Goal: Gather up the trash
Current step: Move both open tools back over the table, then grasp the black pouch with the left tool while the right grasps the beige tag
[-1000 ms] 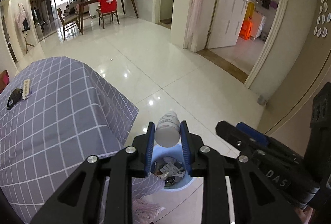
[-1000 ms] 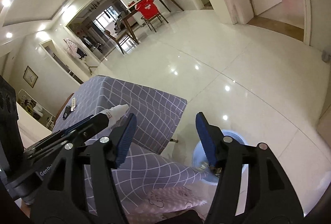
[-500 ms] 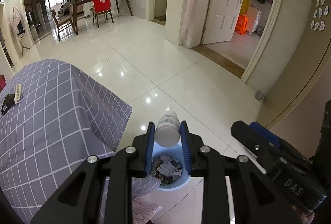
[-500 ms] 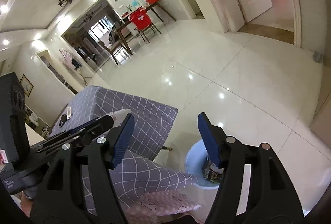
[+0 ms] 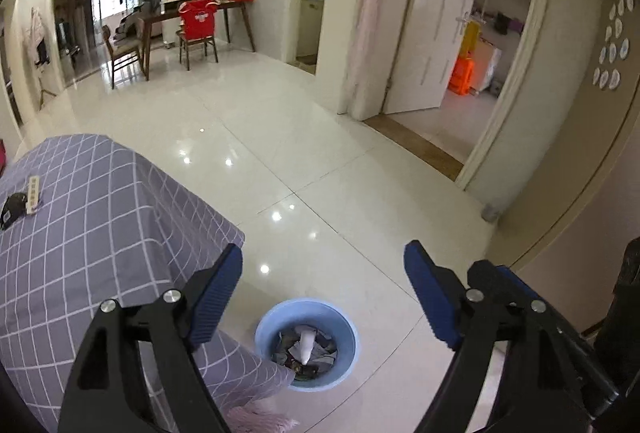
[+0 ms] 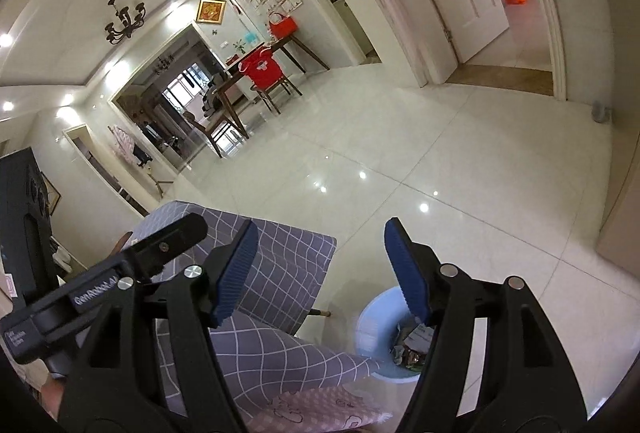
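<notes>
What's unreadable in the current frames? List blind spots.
- Bin, right wrist view: far side hidden behind the right tongs.
- White bottle in the bin, left wrist view: label too small to read.
- Dark item on the table, left view: too small and cut off by the edge.

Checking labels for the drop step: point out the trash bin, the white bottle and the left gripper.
trash bin (image 5: 264, 329), left wrist view, on its blue rim at the left.
white bottle (image 5: 307, 347), left wrist view, mid-body, lying among the trash inside the bin.
left gripper (image 5: 322, 297), left wrist view, midway between its open fingertips.
</notes>
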Available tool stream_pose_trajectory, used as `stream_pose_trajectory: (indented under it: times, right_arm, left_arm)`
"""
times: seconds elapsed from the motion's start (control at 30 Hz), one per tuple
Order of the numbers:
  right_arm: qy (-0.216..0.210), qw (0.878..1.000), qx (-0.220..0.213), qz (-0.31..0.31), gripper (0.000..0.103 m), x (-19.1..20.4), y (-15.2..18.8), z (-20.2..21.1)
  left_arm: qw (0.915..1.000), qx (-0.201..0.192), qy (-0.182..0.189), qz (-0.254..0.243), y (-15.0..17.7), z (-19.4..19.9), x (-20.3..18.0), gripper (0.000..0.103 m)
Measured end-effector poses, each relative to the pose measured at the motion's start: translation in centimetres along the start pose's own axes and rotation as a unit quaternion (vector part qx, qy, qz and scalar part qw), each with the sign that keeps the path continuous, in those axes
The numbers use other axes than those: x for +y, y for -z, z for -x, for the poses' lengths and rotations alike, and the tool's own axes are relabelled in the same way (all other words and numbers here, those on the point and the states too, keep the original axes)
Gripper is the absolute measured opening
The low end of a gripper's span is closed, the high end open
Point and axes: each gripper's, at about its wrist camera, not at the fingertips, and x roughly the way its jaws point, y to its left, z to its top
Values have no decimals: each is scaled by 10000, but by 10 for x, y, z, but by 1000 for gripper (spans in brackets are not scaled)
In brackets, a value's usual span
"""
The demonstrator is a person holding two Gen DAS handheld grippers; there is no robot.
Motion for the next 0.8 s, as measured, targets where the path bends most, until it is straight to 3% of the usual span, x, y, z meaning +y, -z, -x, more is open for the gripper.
stream_pose_trajectory:
  times: [0.4, 0.57, 0.8]
  right_arm:
    - [-195, 9993, 191, 260, 66, 34, 4, -4]
    - [-434, 9964, 350, 638, 66, 81, 9, -15]
    - [-752, 9834, 734, 1482, 68, 177, 18, -56]
  left_arm:
    - [9996, 15, -269, -9, 0, 30, 28, 81]
    - [9990, 43, -441, -33, -3, 49, 65, 81]
    - [9944, -36, -1053, 28, -8, 72, 143, 83]
